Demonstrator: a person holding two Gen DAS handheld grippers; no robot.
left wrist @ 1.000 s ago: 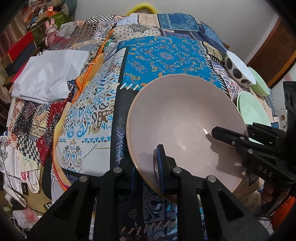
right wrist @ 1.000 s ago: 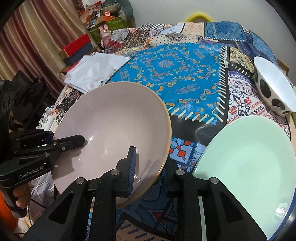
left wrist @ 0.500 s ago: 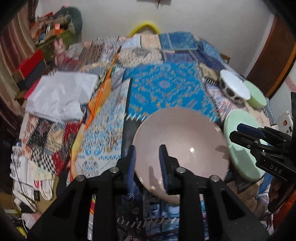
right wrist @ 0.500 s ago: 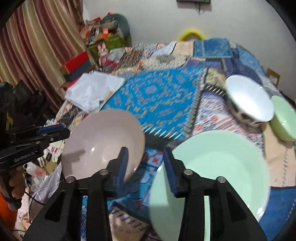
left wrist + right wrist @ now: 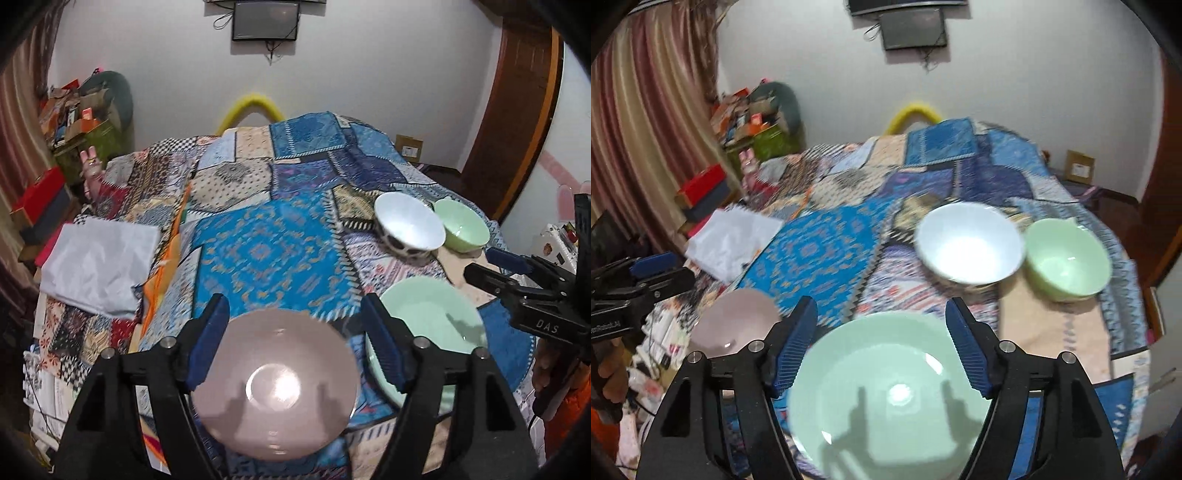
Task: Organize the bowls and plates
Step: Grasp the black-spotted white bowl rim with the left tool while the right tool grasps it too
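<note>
Both grippers are let go now, jaws just spread and nothing between the pads. Left gripper (image 5: 295, 339) hangs over the pink plate (image 5: 273, 395), right gripper (image 5: 881, 345) over the mint plate (image 5: 886, 398). Both plates lie flat, face up, side by side on the patchwork cloth (image 5: 266, 254). Further back, a white bowl (image 5: 969, 245) and green bowl (image 5: 1067, 258) sit upright, touching.

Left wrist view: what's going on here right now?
Both tongs, left and right, have just been opening, with nothing gripped. The pink plate and the mint plate lie side by side on the patchwork cloth. The white bowl and green bowl sit beyond.
</note>
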